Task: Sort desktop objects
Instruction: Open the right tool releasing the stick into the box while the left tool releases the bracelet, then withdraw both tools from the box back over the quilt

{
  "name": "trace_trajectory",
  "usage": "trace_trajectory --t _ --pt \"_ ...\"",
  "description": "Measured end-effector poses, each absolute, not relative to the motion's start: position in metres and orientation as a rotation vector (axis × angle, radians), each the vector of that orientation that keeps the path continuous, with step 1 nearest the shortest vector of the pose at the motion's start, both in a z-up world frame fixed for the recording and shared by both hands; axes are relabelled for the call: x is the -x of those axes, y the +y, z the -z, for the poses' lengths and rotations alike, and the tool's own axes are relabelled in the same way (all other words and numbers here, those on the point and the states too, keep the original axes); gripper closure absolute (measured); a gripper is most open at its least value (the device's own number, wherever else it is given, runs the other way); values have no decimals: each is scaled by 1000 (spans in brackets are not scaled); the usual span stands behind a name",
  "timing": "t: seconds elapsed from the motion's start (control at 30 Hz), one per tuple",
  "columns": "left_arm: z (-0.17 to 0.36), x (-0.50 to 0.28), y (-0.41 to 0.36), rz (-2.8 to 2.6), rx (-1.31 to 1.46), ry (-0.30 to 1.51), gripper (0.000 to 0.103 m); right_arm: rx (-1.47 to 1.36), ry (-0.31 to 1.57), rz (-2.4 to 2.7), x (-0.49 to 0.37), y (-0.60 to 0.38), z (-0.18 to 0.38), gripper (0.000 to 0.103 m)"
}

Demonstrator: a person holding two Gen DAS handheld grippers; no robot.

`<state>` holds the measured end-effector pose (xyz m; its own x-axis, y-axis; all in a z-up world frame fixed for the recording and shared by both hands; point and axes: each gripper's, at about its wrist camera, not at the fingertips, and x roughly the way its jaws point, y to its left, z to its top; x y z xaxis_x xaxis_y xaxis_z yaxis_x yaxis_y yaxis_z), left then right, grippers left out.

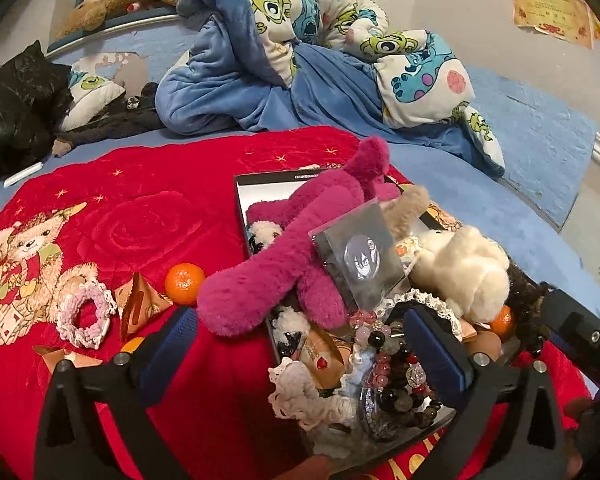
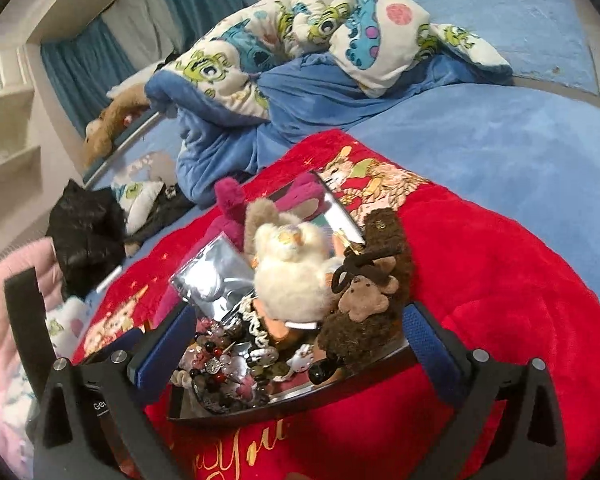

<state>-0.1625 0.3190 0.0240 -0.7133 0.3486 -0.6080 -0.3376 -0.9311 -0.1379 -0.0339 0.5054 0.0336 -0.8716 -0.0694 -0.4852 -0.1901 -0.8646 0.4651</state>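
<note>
A black box (image 1: 260,179) on the red blanket (image 1: 148,208) is heaped with a magenta plush (image 1: 284,248), a white plush (image 1: 460,272), a silver pouch with a badge (image 1: 360,264), bead bracelets (image 1: 392,364) and a lace scrunchie (image 1: 300,396). My left gripper (image 1: 304,354) stands open over the box's near left corner, its pads pressing nothing. My right gripper (image 2: 296,342) is open too, straddling the box's near end (image 2: 284,404), where a brown monkey plush (image 2: 368,296), the white plush (image 2: 292,276) and beads (image 2: 228,372) lie.
Left of the box on the blanket lie a tangerine (image 1: 185,283), a pink crochet scrunchie (image 1: 85,312) and a gold triangular packet (image 1: 140,304). A second tangerine (image 1: 502,322) sits in the box. A crumpled blue cartoon quilt (image 1: 300,64) and a black jacket (image 1: 16,104) lie behind.
</note>
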Motion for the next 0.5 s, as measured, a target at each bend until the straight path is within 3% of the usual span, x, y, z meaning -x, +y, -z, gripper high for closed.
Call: trace_trajectory --t 0.5 --pt "-30 163 304 -2617 944 -84 0 768 867 -2995 30 498 -39 0"
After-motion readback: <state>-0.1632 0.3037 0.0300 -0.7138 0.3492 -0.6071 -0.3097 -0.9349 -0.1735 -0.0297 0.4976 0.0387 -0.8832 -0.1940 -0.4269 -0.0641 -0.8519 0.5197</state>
